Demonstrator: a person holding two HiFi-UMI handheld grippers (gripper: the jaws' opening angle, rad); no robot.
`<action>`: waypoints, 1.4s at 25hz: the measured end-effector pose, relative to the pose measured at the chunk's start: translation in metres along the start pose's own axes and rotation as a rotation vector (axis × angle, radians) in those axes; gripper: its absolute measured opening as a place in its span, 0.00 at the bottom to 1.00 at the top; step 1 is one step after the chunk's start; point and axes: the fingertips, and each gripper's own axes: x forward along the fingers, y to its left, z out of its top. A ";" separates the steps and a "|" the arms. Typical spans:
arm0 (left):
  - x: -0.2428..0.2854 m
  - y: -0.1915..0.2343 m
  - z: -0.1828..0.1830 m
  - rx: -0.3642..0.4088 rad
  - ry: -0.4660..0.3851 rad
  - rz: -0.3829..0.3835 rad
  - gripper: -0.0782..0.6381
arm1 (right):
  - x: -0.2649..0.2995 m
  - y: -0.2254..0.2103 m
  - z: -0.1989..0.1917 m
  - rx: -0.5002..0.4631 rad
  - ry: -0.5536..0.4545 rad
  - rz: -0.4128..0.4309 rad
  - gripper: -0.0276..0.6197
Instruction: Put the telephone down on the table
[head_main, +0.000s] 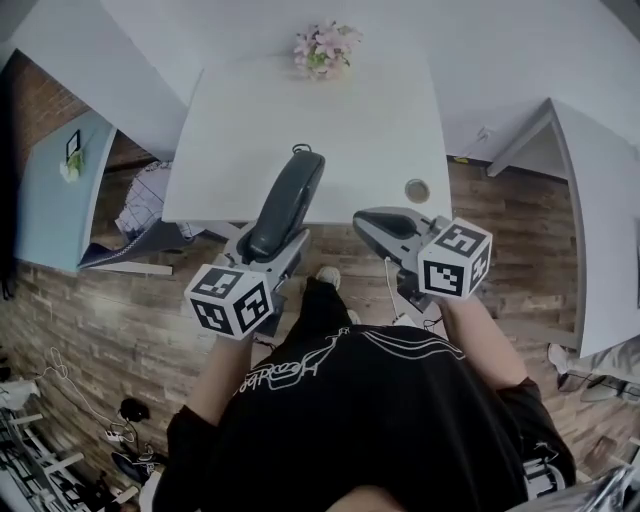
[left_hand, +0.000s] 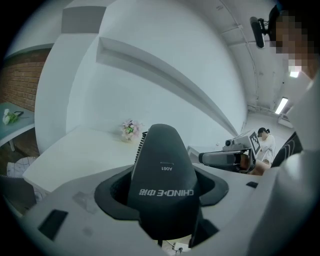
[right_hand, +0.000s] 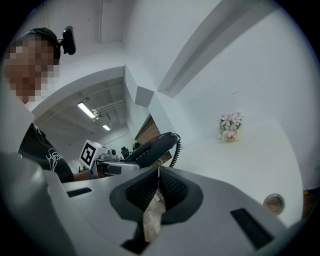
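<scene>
A dark grey telephone handset (head_main: 291, 198) is held tilted over the near edge of the white table (head_main: 320, 120), earpiece end toward the table. My left gripper (head_main: 273, 238) is shut on the handset; in the left gripper view the handset (left_hand: 162, 172) fills the gap between the jaws. Its coiled cord (right_hand: 175, 149) hangs from the far end. My right gripper (head_main: 377, 226) hovers to the right at the table's front edge, shut and empty; its pads (right_hand: 150, 187) meet with nothing between them. The right gripper view shows the handset (right_hand: 154, 145) off to the left.
A small pot of pink flowers (head_main: 322, 48) stands at the table's far edge. A small round object (head_main: 417, 190) lies near the front right corner. Wooden floor lies below, with a light blue cabinet (head_main: 60, 200) at left and another white desk (head_main: 600, 220) at right.
</scene>
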 end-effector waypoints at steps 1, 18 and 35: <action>0.006 0.003 0.004 -0.003 -0.001 -0.007 0.51 | 0.001 -0.005 0.003 0.000 0.002 -0.011 0.10; 0.126 0.092 0.043 -0.028 0.104 -0.054 0.51 | 0.062 -0.122 0.038 0.103 0.025 -0.115 0.10; 0.245 0.159 0.009 -0.028 0.285 -0.111 0.51 | 0.102 -0.234 0.016 0.297 0.036 -0.209 0.10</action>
